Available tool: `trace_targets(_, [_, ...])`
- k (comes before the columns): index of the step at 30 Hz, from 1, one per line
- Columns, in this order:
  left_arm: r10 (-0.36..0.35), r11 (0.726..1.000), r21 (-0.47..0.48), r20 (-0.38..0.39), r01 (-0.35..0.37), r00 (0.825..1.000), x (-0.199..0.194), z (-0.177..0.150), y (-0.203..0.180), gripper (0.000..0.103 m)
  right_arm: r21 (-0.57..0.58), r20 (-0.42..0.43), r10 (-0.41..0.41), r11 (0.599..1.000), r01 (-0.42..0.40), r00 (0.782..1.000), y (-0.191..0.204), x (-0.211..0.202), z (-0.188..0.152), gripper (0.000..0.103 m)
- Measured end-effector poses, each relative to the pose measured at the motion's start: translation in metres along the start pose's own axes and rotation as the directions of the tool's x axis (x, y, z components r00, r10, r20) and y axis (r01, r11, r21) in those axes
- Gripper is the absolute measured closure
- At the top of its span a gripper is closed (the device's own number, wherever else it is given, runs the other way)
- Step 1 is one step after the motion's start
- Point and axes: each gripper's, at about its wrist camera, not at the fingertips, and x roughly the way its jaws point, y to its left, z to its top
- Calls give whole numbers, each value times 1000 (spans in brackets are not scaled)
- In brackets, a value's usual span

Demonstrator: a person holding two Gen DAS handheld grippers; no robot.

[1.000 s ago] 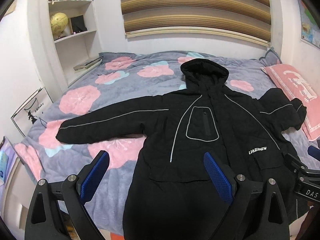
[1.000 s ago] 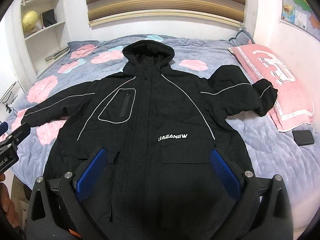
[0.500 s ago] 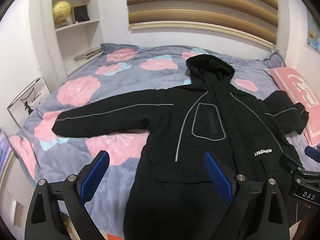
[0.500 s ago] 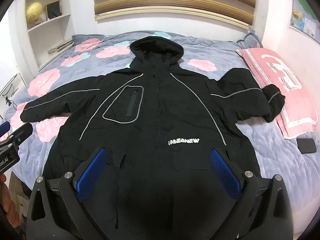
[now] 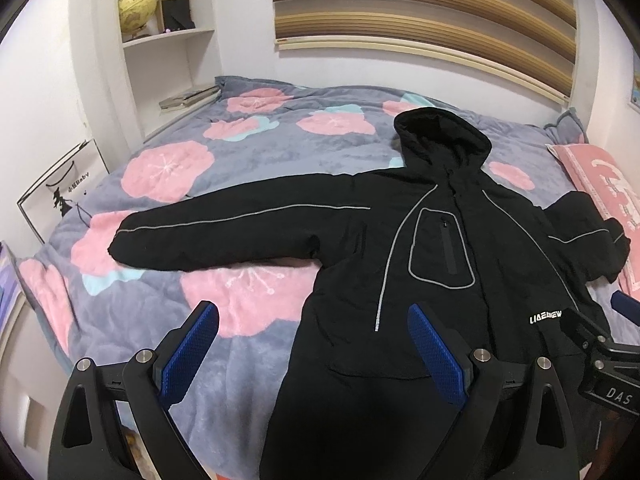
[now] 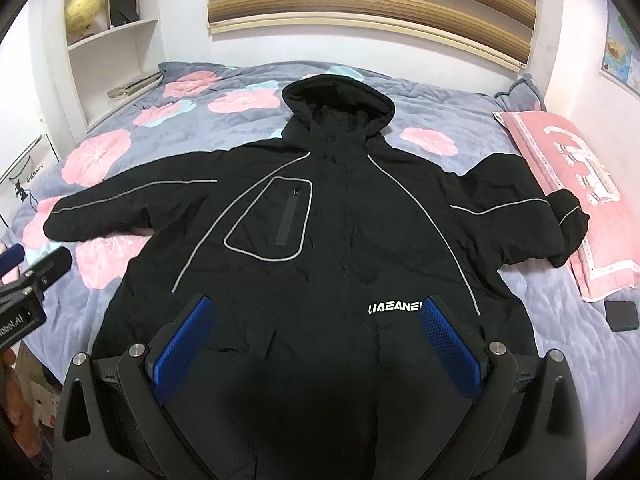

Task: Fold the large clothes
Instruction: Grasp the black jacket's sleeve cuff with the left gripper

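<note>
The black hooded padded jacket with grey piping [image 6: 320,240] lies face up and spread flat, its hem just below both pairs of jaws. The left gripper [image 5: 312,344] and right gripper [image 6: 320,340] hover above it, jaws wide apart and holding nothing. A good first fold probably starts at a cuff: the long sleeve [image 5: 224,236] ahead-left of the left jaws, pinched through both layers. It rests on a grey bedspread with pink flowers [image 5: 168,172]; a pink pillow [image 6: 568,184] lies right of the right jaws, white shelves with a globe [image 5: 138,10] far left
</note>
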Motion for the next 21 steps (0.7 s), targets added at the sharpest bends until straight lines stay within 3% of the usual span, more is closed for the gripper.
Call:
trace_targets(6, [10, 1000, -6, 8, -10, 1000, 2, 1, 5, 7, -12, 16, -7, 1000, 7, 1000, 3, -2, 6, 0])
trace_targets(10, [6, 998, -56, 23, -5, 1000, 6, 3, 29, 7, -41, 64, 3, 999, -1, 998, 11, -2, 21, 0])
trace_targets(13, [13, 993, -119, 65, -5, 998, 13, 5, 66, 7, -60, 129, 32, 998, -24, 991, 16, 6, 31, 0])
trace_targets(16, [68, 982, -182, 107, -48, 992, 27, 8, 112, 7, -78, 196, 24, 997, -9, 980, 21, 30, 34, 0])
trace_targets(18, [114, 969, -233, 117, -84, 987, 41, 11, 150, 7, -94, 239, -2, 995, 25, 971, 26, 57, 30, 0])
trace_targets(21, [131, 943, -322, 149, -77, 980, 64, 14, 210, 7, -105, 272, -29, 993, 60, 962, 28, 102, 14, 0])
